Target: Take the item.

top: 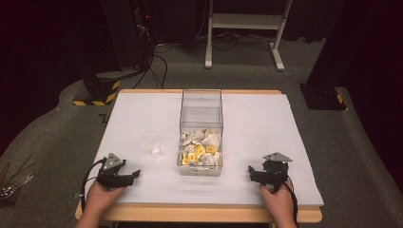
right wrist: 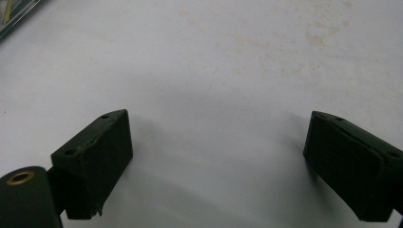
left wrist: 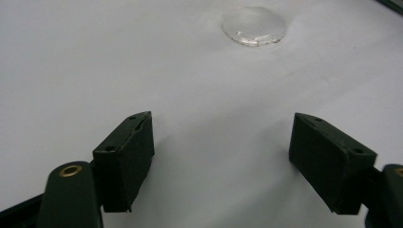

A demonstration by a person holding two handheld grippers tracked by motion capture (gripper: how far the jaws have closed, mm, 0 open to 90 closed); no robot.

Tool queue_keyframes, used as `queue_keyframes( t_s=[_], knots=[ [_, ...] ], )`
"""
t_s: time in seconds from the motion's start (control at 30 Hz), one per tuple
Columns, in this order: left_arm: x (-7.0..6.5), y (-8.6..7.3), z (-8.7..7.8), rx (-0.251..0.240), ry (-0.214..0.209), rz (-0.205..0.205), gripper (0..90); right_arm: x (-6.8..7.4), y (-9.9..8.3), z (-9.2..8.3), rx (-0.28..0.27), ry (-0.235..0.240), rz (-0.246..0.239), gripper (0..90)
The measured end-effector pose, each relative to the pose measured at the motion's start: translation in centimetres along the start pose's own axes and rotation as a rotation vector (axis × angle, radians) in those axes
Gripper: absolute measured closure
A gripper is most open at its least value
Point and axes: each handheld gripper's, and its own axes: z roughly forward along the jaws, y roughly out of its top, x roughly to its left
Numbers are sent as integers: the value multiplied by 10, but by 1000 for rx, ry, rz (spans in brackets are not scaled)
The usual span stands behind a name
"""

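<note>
Risk assessment: the clear plastic cup [top: 151, 143] stands upright on the white surface [top: 266, 123], just left of the clear box [top: 201, 130] that holds white and yellow packets [top: 199, 151]. The cup is light and nearly invisible against the cover; a sideways approach by the left claw [top: 135, 175] would likely tip it or push it along rather than seat it between the jaws. A squeeze too hard could buckle its thin wall. The box walls are tall, so a claw reaching in for packets could catch the rim.

Claw state: the left claw is spread wide, nothing between its jaws, resting low over the near edge. In the left gripper view the cup [left wrist: 254, 26] lies well ahead. The right claw [top: 251, 170] is likewise spread and empty, right of the box.
</note>
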Motion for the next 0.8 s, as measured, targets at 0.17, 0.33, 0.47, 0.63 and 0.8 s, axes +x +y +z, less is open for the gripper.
queue_keyframes(
  t_s=[0.17, 0.33, 0.47, 0.63, 0.8],
  knots=[
    [0, 0, 0, 0, -1, -1, 236, 0, 0, 0, 0, 0, 0, 88],
    [0, 0, 0, 2, -3, -4, 237, 0, 0, 0, -1, 5, 1, 88],
    [0, 1, 0, 4, -1, -2, 237, -1, 0, 0, 0, 7, 2, 88],
    [0, 1, 0, 5, -4, -4, 237, -1, 0, 0, 0, 8, 2, 88],
    [0, 1, -3, 8, -27, -3, 243, -1, 0, 0, -3, 7, 2, 88]
  ],
)
